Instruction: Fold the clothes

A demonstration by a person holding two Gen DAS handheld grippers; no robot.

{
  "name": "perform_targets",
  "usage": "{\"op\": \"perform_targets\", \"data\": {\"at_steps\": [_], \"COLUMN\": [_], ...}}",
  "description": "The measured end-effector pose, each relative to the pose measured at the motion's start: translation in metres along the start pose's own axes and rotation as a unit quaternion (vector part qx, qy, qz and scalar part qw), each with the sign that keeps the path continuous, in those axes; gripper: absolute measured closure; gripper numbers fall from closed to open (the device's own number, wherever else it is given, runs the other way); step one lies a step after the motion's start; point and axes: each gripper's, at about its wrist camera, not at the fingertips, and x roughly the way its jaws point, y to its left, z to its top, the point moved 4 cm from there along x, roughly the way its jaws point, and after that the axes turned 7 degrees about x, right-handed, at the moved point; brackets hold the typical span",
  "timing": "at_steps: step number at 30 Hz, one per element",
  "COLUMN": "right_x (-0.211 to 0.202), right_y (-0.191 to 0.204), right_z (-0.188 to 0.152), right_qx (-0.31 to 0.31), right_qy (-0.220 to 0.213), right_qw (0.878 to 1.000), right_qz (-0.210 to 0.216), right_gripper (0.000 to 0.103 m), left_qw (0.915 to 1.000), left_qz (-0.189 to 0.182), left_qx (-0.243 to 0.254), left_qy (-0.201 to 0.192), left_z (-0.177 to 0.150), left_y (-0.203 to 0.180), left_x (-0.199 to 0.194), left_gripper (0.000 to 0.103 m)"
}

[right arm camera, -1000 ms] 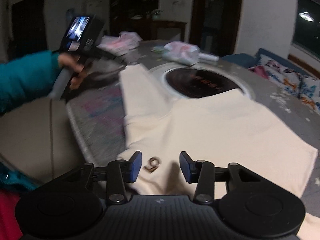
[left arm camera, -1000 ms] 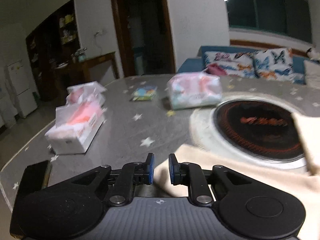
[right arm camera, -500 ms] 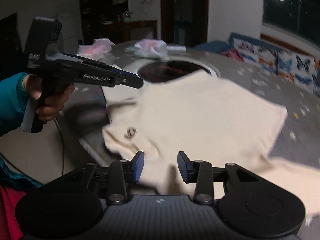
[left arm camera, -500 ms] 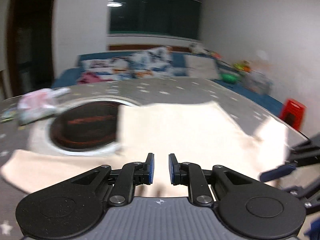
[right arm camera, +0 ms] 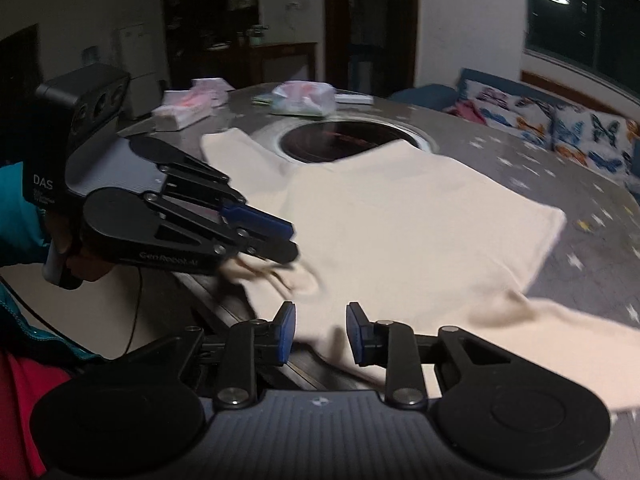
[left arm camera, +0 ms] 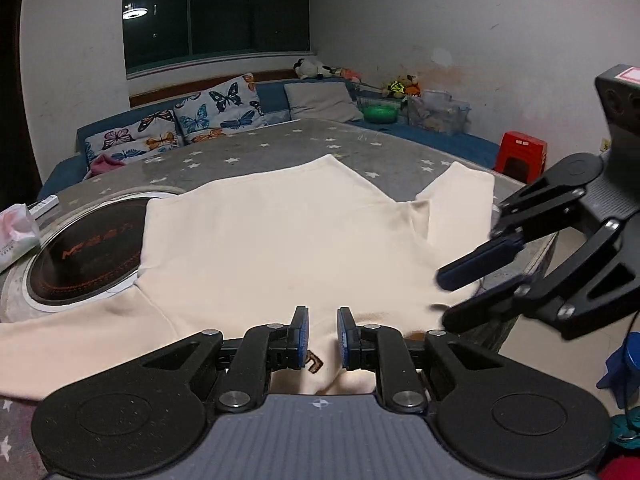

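Note:
A cream long-sleeved top (left arm camera: 288, 240) lies spread on the round grey table (left arm camera: 320, 144), its body partly over the dark hob; it also shows in the right wrist view (right arm camera: 400, 220). My left gripper (left arm camera: 322, 338) is open with a narrow gap, just above the collar edge where a small brown label (left arm camera: 314, 362) shows. My right gripper (right arm camera: 320, 332) is open over the near edge of the top. Each gripper shows in the other's view, the right one (left arm camera: 472, 292) and the left one (right arm camera: 280, 240), close together at the near table edge.
A dark round hob (left arm camera: 88, 252) is set into the table. Tissue packs (right arm camera: 184, 108) and a plastic bag (right arm camera: 304, 98) lie on the far side. A sofa with butterfly cushions (left arm camera: 208, 116) and a red stool (left arm camera: 520, 156) stand beyond the table.
My left gripper has swung round from the tissue packs side and come down to the collar. My right gripper has come closer to the top's near edge. Both stay open.

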Motion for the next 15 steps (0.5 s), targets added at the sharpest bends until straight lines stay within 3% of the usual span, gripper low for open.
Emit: {"op": "perform_targets", "data": {"at_steps": [4, 9, 12, 15], "right_x": [0.018, 0.028, 0.020, 0.010], "right_y": [0.010, 0.009, 0.006, 0.001], "right_z": [0.002, -0.002, 0.001, 0.005], "right_qx": [-0.029, -0.028, -0.021, -0.009], "right_qy": [0.012, 0.028, 0.017, 0.004], "right_qw": [1.000, 0.999, 0.999, 1.000], "right_qz": [-0.002, -0.014, -0.023, -0.026], "right_gripper": [0.081, 0.098, 0.100, 0.100], "left_qw": [0.9997, 0.9986, 0.9989, 0.9993], "left_qz": [-0.021, -0.011, -0.007, 0.000], "left_qx": [0.015, 0.049, 0.044, 0.038], "left_qy": [0.004, 0.019, 0.017, 0.002], "left_z": [-0.003, -0.012, -0.013, -0.009], "left_y": [-0.009, -0.017, -0.014, -0.010], "left_x": [-0.009, -0.004, -0.004, -0.010], "left_gripper": [0.078, 0.079, 0.095, 0.101]}}
